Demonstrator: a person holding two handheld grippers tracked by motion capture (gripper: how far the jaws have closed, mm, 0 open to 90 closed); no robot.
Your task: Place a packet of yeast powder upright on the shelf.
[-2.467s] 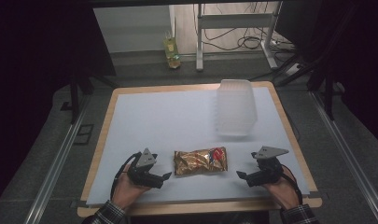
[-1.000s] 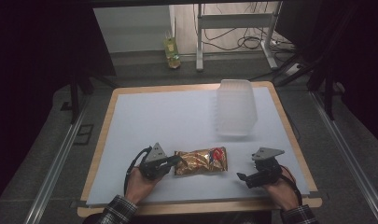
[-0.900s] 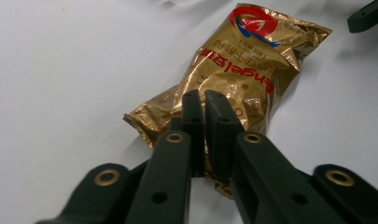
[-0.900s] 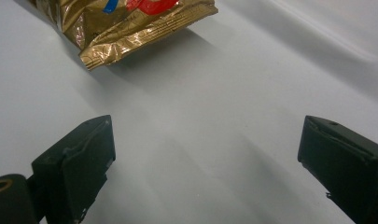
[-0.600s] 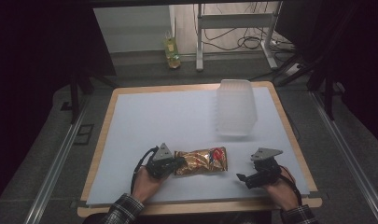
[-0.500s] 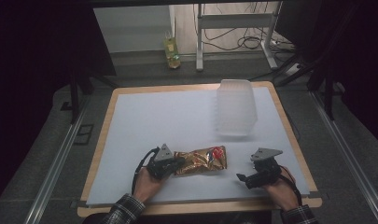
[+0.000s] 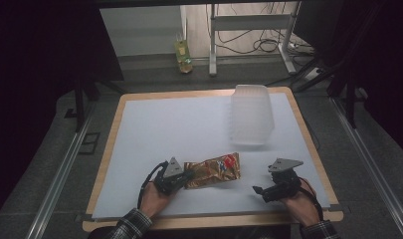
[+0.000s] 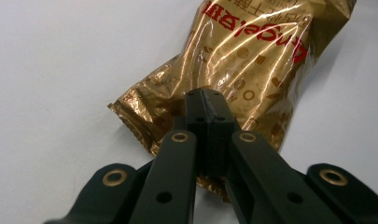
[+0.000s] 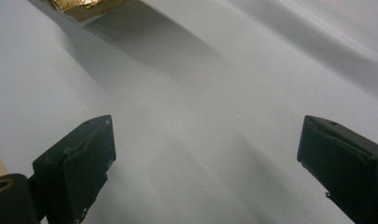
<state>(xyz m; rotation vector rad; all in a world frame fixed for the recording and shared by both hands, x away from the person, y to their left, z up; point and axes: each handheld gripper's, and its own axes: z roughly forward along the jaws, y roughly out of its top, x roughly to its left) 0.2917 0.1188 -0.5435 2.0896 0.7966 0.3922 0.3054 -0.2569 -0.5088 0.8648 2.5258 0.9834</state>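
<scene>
Left gripper point(image 7: 185, 178) has slid in from the near-left and clamped on the gold snack bag point(image 7: 213, 170)

From that grip the bag's long axis runs right, lifted end toward the clear plastic tray point(image 7: 251, 115); the right gripper point(image 7: 257, 190), jaws wide apart and empty, waits just right of the bag, the farther tool
</scene>
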